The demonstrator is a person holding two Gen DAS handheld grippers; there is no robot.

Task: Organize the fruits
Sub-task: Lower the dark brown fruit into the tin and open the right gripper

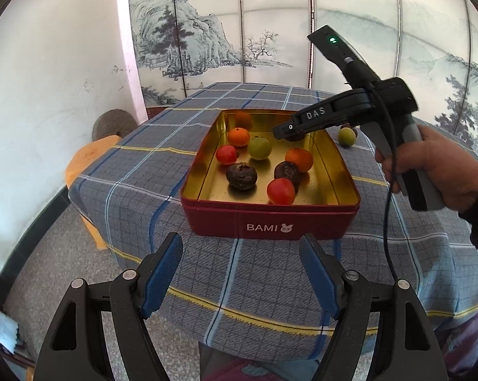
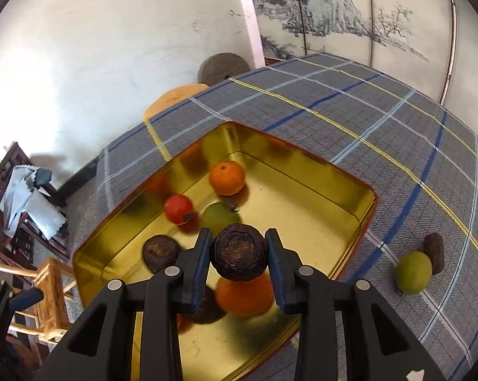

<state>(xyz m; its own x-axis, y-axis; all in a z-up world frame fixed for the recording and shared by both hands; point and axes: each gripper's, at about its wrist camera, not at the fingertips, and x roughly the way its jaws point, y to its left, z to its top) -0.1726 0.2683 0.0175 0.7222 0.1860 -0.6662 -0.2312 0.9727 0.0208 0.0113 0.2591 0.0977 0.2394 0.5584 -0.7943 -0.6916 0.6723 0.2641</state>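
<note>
A white wall and a folding screen painted with ink mountains stand behind the counter (image 1: 137,190), which is draped in a grey-blue checked cloth. On it sits a red tin (image 1: 270,222) with a gold inside, marked BAMI. My right tongs (image 2: 239,254) hang over the tin, pinching a wrinkled dark fruit (image 2: 239,252) between their blue pads. My left tongs (image 1: 240,273) are spread wide with nothing between them, near the tin's front wall. In the tin lie two oranges, two red fruits, a green fruit (image 1: 260,148) and two dark wrinkled ones. Outside it, on the cloth, a second green fruit (image 2: 412,272) sits just beside what looks like another dark fruit (image 2: 434,250), partly hidden.
</note>
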